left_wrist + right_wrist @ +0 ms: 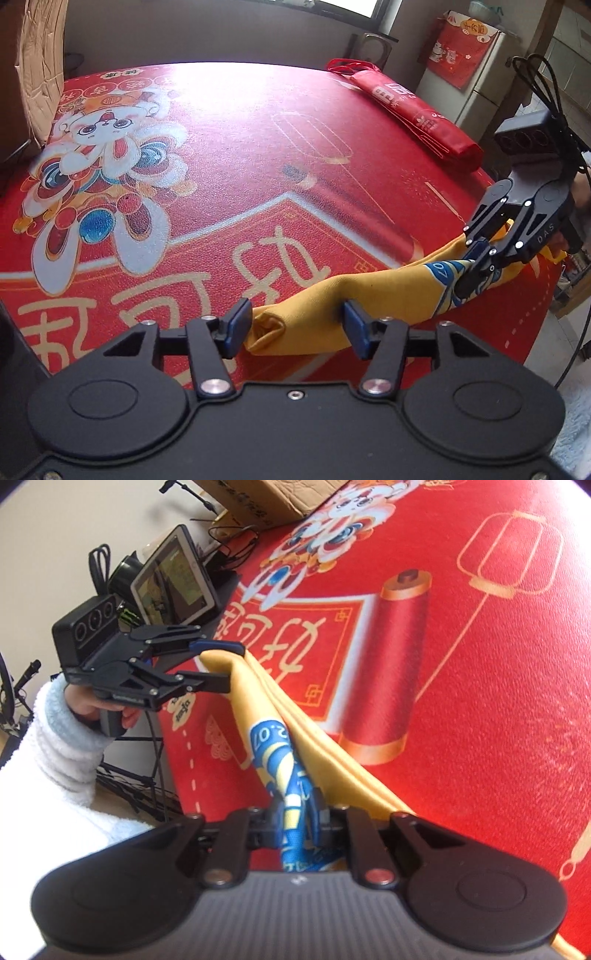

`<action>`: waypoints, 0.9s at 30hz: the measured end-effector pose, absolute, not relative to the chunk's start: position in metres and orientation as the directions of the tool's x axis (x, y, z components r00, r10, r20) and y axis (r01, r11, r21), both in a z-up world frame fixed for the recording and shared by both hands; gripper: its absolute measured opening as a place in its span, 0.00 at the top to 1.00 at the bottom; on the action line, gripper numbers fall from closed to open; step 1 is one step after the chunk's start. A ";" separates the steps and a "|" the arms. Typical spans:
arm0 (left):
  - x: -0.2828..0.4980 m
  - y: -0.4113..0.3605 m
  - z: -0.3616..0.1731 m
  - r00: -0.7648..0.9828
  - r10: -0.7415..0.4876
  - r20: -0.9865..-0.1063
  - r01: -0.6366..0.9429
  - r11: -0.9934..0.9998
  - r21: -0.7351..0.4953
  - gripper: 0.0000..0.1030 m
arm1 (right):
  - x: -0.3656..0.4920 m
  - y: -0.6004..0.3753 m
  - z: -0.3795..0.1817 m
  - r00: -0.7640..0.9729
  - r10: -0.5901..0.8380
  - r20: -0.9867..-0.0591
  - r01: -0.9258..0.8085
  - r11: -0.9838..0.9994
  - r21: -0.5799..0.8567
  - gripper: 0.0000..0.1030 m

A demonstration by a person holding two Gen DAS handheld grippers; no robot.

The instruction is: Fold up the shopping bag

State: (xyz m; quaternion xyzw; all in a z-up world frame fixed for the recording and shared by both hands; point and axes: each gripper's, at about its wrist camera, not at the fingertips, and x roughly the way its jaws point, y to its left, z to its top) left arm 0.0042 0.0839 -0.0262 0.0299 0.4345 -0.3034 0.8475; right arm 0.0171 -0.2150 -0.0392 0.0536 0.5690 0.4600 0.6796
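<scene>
The soft yellow cloth shopping bag (369, 295) lies rolled long on the bumpy red table mat (258, 155). The right gripper (297, 821) pinches its blue-printed end tight; the left gripper (297, 325) has its fingers apart around the other end.

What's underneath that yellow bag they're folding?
The yellow bag lies on a red tablecloth printed with gold characters and a cartoon figure. The cloth runs on beneath it; whatever print sits directly under the bag is covered, as is the table below the cloth.

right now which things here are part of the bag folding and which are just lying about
Part of the job:
yellow shopping bag
left hand-held gripper
right hand-held gripper

Lying about:
folded red bag
cardboard box
tablet
</scene>
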 end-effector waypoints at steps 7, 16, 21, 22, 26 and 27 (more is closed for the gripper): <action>0.012 0.081 -0.029 0.433 -0.459 -0.776 0.531 0.825 -0.192 0.44 | -0.010 -0.211 -0.006 0.110 0.620 -0.777 -0.709 0.597 0.376 0.70; 0.011 0.081 -0.035 0.439 -0.428 -0.790 0.514 0.841 -0.170 0.31 | -0.096 -0.198 0.019 0.396 0.531 -0.749 -0.857 0.507 -0.093 1.00; 0.012 0.081 -0.034 0.437 -0.426 -0.792 0.513 0.842 -0.170 0.32 | -0.094 -0.190 0.000 0.413 0.508 -0.756 -0.856 0.500 -0.131 1.00; 0.012 0.080 -0.034 0.438 -0.424 -0.793 0.511 0.843 -0.168 0.32 | -0.089 -0.194 0.000 0.409 0.517 -0.752 -0.849 0.518 -0.106 1.00; 0.012 0.079 -0.034 0.440 -0.421 -0.793 0.511 0.844 -0.165 0.32 | -0.079 -0.201 0.000 0.396 0.542 -0.742 -0.832 0.553 -0.040 1.00; 0.013 0.079 -0.034 0.440 -0.423 -0.792 0.512 0.843 -0.165 0.32 | -0.077 -0.202 0.000 0.389 0.549 -0.740 -0.830 0.558 -0.022 1.00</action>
